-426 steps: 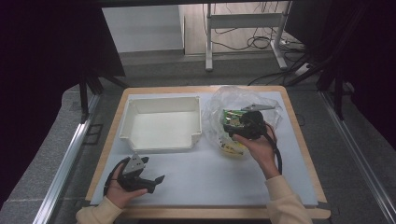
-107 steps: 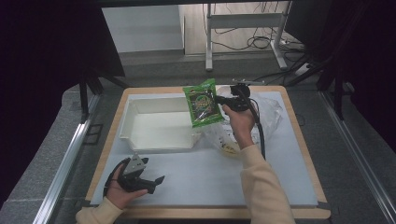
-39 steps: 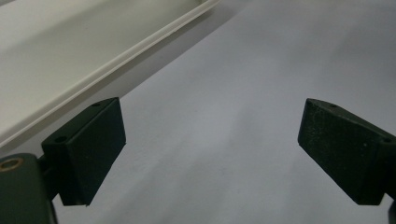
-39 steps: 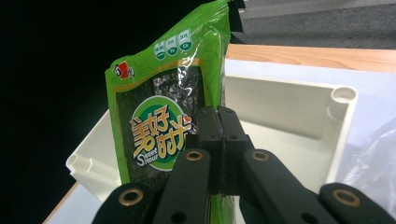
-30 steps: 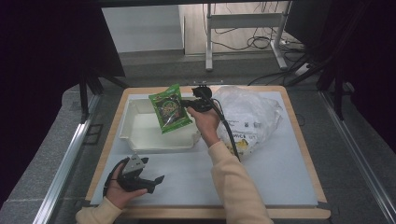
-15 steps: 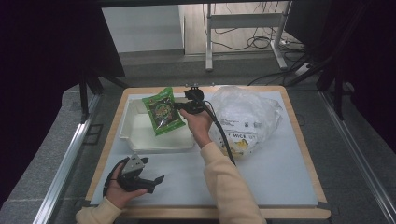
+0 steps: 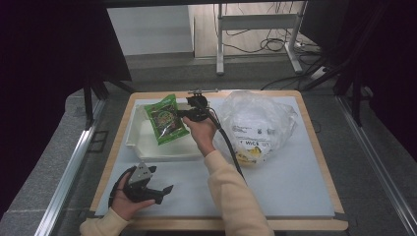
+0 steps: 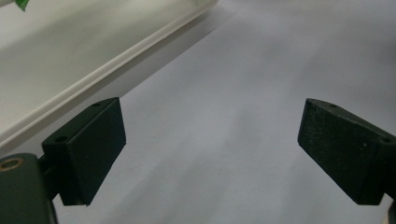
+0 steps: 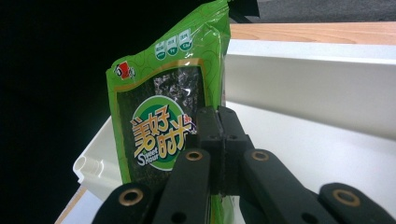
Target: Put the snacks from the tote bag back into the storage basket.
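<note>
Right gripper (image 7: pixel 186 114) clamped on one green snack pkt (image 7: pixel 167 119), held over the white tray (image 7: pixel 147 148). In the right gripper view the jaws hide the pkt's (image 9: pixel 161 126) lower right; bottom edge cut off. Long axis runs top-to-bottom there, top pointing away from the person. Left gripper (image 7: pixel 160 192) rests on the mat (image 7: pixel 290 182), jaws wide apart, nothing between. One clear plastic bag (image 7: pixel 255 123) right of tray, contents hard to make out.
</note>
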A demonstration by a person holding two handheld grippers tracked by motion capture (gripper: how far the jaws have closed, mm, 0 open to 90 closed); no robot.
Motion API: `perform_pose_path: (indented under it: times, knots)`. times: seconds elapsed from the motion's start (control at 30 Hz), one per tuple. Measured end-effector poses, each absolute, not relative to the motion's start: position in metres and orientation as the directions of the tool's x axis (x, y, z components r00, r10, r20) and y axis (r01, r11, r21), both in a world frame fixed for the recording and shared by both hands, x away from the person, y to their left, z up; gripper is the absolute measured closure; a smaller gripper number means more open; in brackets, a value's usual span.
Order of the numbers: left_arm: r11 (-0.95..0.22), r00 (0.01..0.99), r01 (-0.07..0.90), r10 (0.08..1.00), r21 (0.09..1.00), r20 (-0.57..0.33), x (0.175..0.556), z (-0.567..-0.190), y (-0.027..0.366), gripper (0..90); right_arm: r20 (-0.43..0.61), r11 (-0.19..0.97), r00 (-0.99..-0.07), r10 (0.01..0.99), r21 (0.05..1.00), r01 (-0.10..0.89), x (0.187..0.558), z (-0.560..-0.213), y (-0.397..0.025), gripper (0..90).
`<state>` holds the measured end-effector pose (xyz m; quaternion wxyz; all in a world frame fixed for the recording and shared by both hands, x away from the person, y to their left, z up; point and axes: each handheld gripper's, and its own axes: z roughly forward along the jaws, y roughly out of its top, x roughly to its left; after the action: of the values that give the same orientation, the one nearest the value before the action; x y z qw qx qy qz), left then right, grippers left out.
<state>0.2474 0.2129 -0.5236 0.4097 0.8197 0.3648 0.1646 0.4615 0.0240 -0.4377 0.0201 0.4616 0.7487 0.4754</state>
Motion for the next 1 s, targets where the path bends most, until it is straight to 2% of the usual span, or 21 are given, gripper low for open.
perform_pose_path:
  times: [1.0]
  knots:
    - [-0.384, 0.679, 0.461, 0.733, 0.8, -0.04, 0.247, -0.523, 0.214, 7.9, 0.422, 0.112, -0.536, 0.731, 0.7, 0.705, 0.465, -0.472, 0.071, 89.7]
